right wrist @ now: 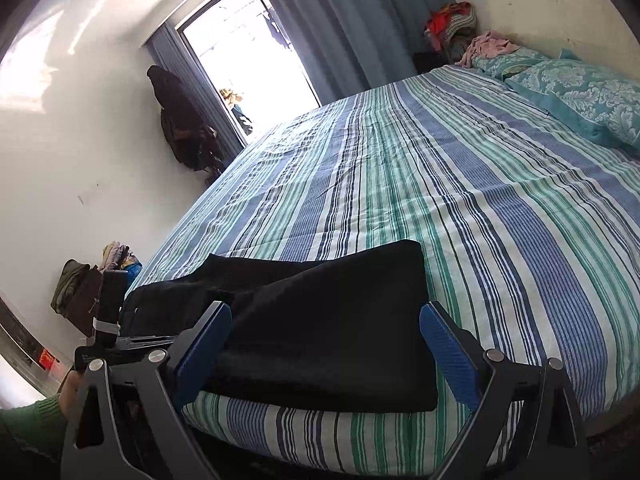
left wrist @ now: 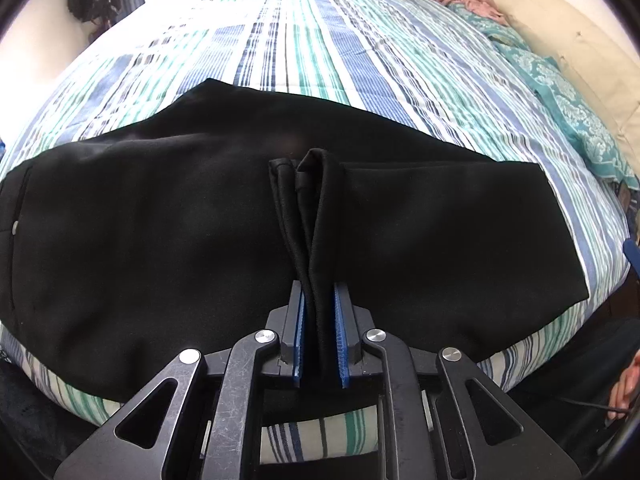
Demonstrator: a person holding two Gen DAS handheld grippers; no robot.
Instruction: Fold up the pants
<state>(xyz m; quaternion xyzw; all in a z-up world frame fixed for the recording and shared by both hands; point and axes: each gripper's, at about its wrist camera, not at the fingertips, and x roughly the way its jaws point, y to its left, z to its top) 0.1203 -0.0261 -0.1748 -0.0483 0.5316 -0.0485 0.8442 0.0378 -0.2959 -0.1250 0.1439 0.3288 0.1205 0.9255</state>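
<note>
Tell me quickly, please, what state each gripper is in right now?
Left gripper: shut on a gathered fold of the black pants.
Right gripper: open, jaws wide apart, holding nothing.

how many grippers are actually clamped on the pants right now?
1. The left gripper pinches a bunched fold of the black pants at the bed's near edge. The right gripper is open, straddling the pants unclamped.
</note>
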